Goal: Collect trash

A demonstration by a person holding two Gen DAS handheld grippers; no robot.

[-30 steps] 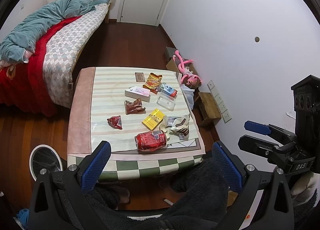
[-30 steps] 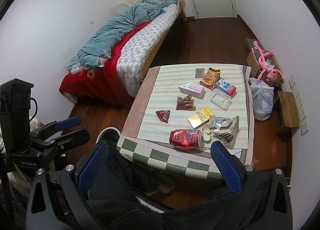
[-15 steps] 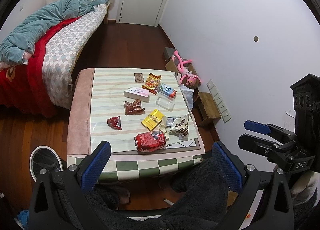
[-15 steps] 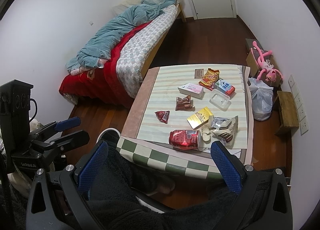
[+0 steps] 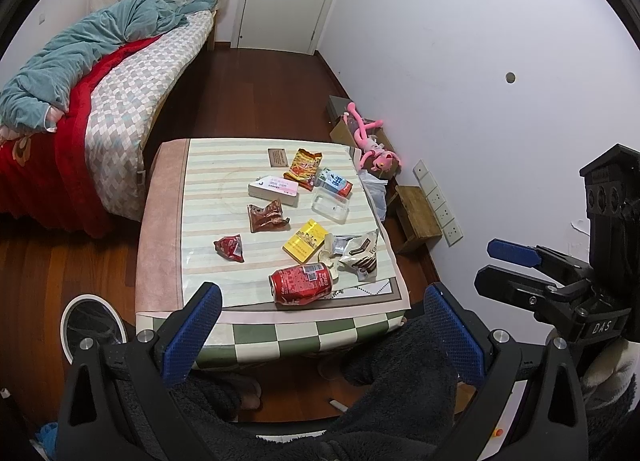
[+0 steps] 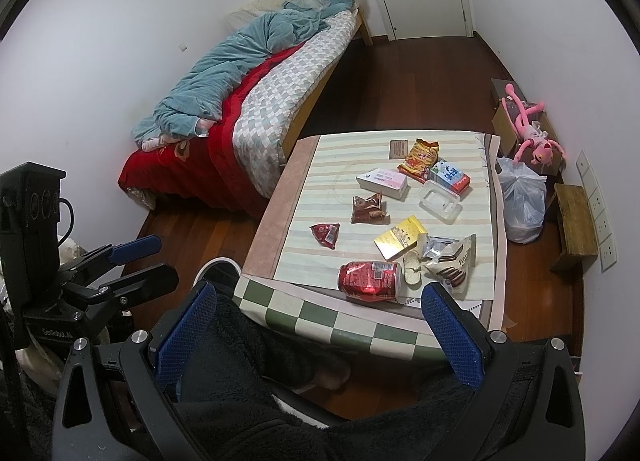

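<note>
Trash bin [image 5: 90, 327] sits on the floor left of the left gripper [image 5: 320, 333], its contents too dark to tell. Both grippers, the right gripper [image 6: 316, 331] too, gape wide and hold nothing. Ahead of them on the table [image 5: 168, 221]: red wrapper [image 5: 229, 248], crushed red can [image 5: 303, 284] (nearest the fingers), yellow box [image 5: 305, 246], clear plastic tray [image 5: 330, 206], seemingly empty.

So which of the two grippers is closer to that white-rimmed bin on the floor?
Left. The left gripper hovers near the bin, off the left side of the table. The right gripper is off the table's right side, well away from it.
</note>
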